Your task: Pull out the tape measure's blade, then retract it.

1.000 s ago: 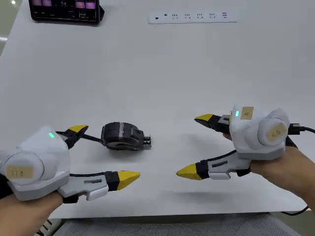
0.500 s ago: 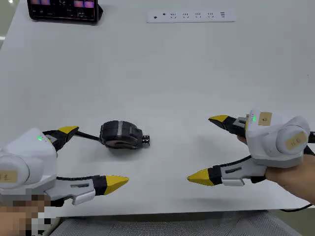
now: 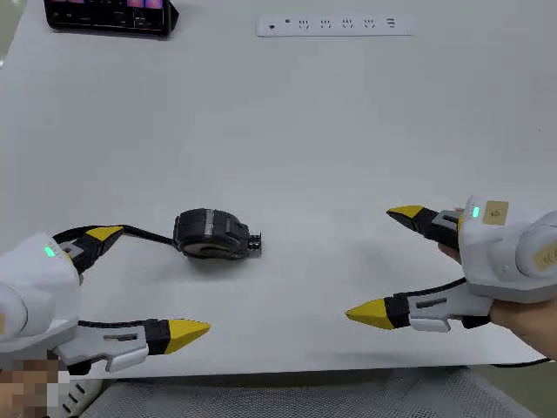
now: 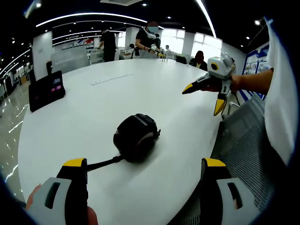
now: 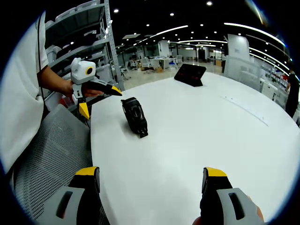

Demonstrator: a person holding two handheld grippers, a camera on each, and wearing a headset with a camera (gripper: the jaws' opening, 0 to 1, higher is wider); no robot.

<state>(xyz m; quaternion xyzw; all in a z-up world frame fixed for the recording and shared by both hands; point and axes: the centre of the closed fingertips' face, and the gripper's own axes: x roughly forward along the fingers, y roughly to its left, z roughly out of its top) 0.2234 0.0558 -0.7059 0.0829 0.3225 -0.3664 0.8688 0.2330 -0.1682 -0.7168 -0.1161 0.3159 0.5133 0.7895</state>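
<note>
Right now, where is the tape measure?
In the head view the tape measure lies left of centre on the white table, near the left gripper, far from the right gripper.

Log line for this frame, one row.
left gripper: open, empty | right gripper: open, empty | tape measure: on table between them, not gripped | blade: retracted

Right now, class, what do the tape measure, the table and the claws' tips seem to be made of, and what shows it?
Tape measure: probably black plastic or rubber, matte; the casing gives only dull highlights.
Table: smooth white laminate or coated board, perhaps; slight sheen, soft reflections.
Left claw and right claw: yellow tips look like matte plastic or rubber; even colour, no glint.
</note>
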